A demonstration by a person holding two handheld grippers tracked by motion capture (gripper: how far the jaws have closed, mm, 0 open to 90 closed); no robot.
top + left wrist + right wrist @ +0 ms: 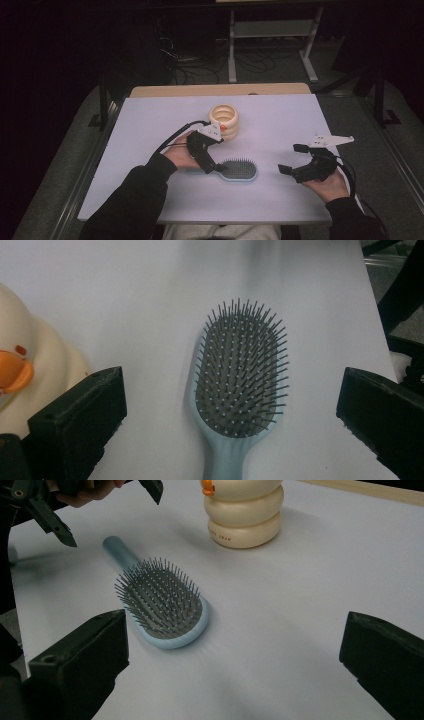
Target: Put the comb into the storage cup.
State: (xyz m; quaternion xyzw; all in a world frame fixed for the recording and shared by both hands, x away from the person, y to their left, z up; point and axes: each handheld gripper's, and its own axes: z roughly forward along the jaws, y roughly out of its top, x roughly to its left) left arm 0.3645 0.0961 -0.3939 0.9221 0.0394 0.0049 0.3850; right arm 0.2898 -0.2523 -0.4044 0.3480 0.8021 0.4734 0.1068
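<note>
My right gripper [291,160] hangs near right, fingers spread and empty. My left gripper [216,166] is spread over the brush [239,170] handle, perhaps not touching; the brush lies bristles-up mid-counter [280,120]. Beyond stands a cream cup [224,121].

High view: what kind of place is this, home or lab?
Probably a lab or data-collection room: a white board-covered table staged with a light-blue plastic hairbrush and a cream ribbed duck-faced cup, loose black cables on the floor, and a white metal workbench frame behind.
</note>
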